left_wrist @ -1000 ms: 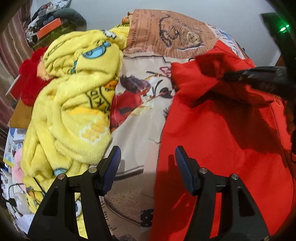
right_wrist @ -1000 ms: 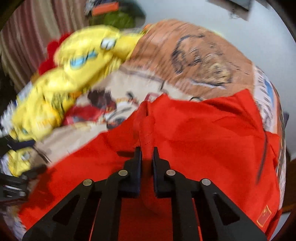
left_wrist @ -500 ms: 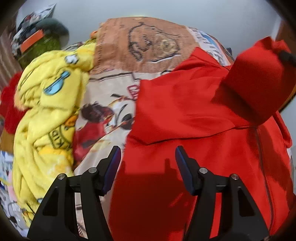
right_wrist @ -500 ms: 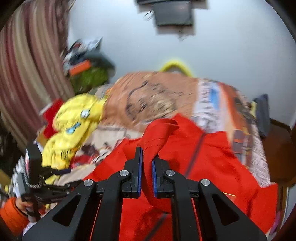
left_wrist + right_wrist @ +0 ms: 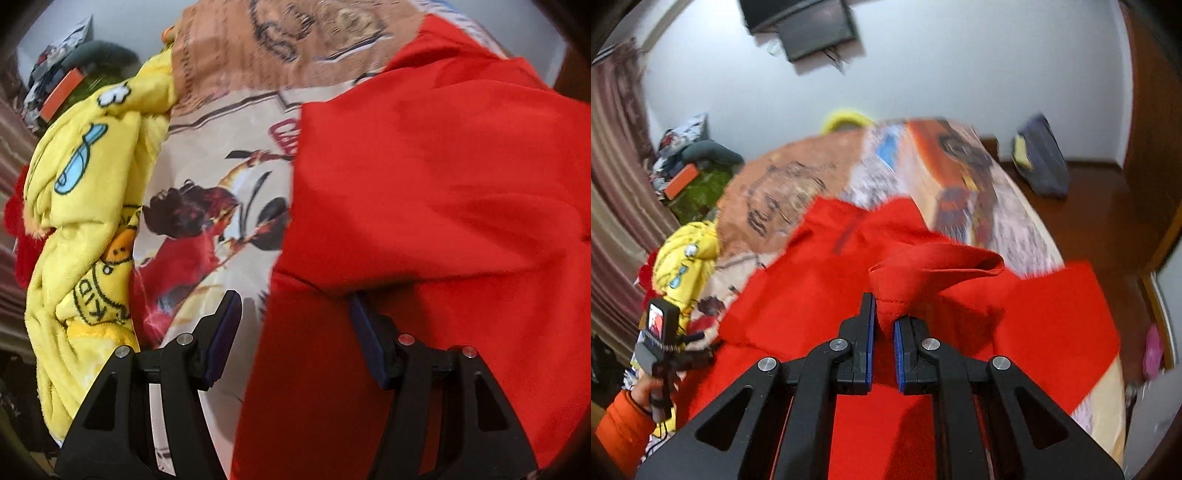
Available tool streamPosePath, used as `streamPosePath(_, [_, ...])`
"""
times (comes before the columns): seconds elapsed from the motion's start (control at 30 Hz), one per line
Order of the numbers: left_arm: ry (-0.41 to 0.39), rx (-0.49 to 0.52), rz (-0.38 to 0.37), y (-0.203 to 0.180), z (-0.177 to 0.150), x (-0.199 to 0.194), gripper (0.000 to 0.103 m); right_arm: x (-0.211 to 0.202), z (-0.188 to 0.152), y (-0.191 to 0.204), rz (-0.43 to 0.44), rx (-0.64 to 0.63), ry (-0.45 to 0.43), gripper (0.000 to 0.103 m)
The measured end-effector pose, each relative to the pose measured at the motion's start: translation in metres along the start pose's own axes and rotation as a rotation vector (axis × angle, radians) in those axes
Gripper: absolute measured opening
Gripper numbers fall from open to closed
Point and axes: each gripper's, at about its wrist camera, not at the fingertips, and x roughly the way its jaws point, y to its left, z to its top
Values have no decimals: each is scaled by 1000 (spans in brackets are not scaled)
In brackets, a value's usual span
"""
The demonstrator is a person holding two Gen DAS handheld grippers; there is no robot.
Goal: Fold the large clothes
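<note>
A large red garment [image 5: 424, 206] lies spread on the bed, with one part folded over its body. My left gripper [image 5: 293, 328] is open and empty, low over the garment's left edge. My right gripper [image 5: 882, 328] is shut on a red sleeve cuff [image 5: 923, 269] and holds it lifted above the garment's body [image 5: 798, 299]. The left gripper also shows in the right wrist view [image 5: 683, 354], held in a hand at the far left.
A yellow fleece blanket [image 5: 85, 206] is bunched along the left of the printed bedsheet [image 5: 229, 155]. Clutter is stacked at the back left corner [image 5: 690, 173]. A dark bag [image 5: 1039, 162] lies on the wooden floor right of the bed. A screen [image 5: 801, 22] hangs on the wall.
My right gripper has lifted the cuff and carried it to the right across the garment, folding the sleeve over. My left gripper has moved closer to the garment's left edge, still open.
</note>
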Motion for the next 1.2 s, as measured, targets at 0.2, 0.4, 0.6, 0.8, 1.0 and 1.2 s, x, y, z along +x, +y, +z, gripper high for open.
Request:
streamPosePath(0.2, [30,-161,-20,23,6,23,61,18,-31,-28,-33,17,118,8])
streamPosePath(0.4, [36,-170,-34,26,0,24,64,24,-50,-46,-58,2,189,10])
streamPosePath(0.6, [17,-78,-12,8,-11,-6,64,7,-48,-54,-126,-31,232,39])
streamPosePath(0.8, [-78,-16,-58,-9,-7,-66,64,-36,-36,-81,-135,19,143,51])
streamPosePath(1.0, [-171,24,-113,-48,11,-113,70,-71,-39,-126,-137,172,62,68])
streamPosePath(1.2, [-220,78,-192,-100,20,-136,77,-55,-59,-179,-76,415,101,69])
